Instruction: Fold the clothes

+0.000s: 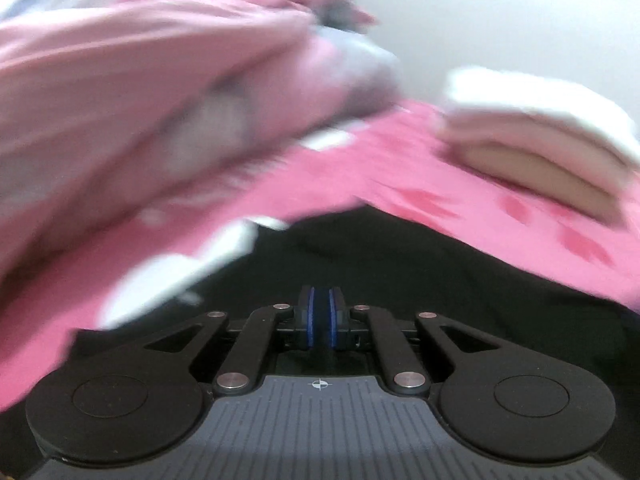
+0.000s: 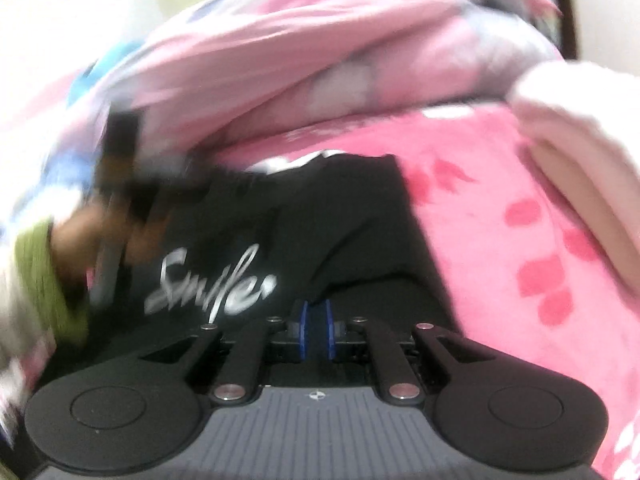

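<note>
Both the left gripper (image 1: 320,312) and right gripper (image 2: 316,326) were clamped on the black "Smile"-printed cotton garment (image 2: 280,216) over the pink blanket (image 2: 500,200); keeping tension even probably suited the fold.

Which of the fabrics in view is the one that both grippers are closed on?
The black garment with the white "Smile" lettering, unlike the bright pink patterned blanket beneath it, the pale pink bedding behind, or the folded stack.
</note>
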{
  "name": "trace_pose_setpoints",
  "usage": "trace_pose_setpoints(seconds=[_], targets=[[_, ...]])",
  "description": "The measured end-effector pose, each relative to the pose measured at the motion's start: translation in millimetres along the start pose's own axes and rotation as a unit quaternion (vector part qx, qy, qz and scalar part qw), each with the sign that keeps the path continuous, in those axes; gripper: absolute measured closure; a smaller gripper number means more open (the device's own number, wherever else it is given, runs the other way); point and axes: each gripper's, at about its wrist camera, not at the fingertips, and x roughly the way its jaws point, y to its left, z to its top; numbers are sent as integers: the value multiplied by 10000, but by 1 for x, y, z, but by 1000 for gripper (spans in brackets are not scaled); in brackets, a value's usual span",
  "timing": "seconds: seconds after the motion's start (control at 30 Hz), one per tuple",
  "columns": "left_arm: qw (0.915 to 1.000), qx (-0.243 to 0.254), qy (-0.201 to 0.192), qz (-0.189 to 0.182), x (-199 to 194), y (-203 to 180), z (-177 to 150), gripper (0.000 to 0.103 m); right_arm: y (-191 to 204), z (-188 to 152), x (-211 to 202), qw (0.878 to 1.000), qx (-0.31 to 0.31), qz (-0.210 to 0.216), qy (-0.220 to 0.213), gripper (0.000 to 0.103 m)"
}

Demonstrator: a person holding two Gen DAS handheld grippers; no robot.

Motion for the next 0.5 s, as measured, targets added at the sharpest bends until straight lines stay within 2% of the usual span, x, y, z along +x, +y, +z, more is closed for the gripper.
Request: trace_pose_setpoints(seconds=[0.03, 0.1, 0.13, 0.2, 0.27, 0.33, 0.47, 0.5], targets=[[9999, 138, 96, 37, 5, -8, -5, 96, -6, 9, 3, 9999, 115, -83, -11, 93], [9990, 298, 208, 253, 15, -19, -15, 96, -4, 24, 16, 9988, -142, -427, -201, 93], [9989, 321, 134, 302, 16, -20, -19, 95, -3, 28, 26, 9976, -309, -541, -295, 93], [9987, 345, 1, 377, 17, -21, -26, 95, -5, 29, 48, 9968, -533, -490, -329, 93], [9991, 249, -46, 343, 17, -17, -28, 93, -11, 18, 74, 9949, -795, -622, 71, 93], [9996, 64, -81, 254, 17, -10, -29, 90, -22, -1, 77, 9924, -979, -688, 269, 95], [9995, -288, -133, 47, 16, 1, -31, 89, -19, 1, 48, 9861, -1011, -1116, 701, 95], [9992, -360, -142, -1, 16, 3, -32, 89, -14, 8, 44, 9865, -1044, -1102, 616, 95]])
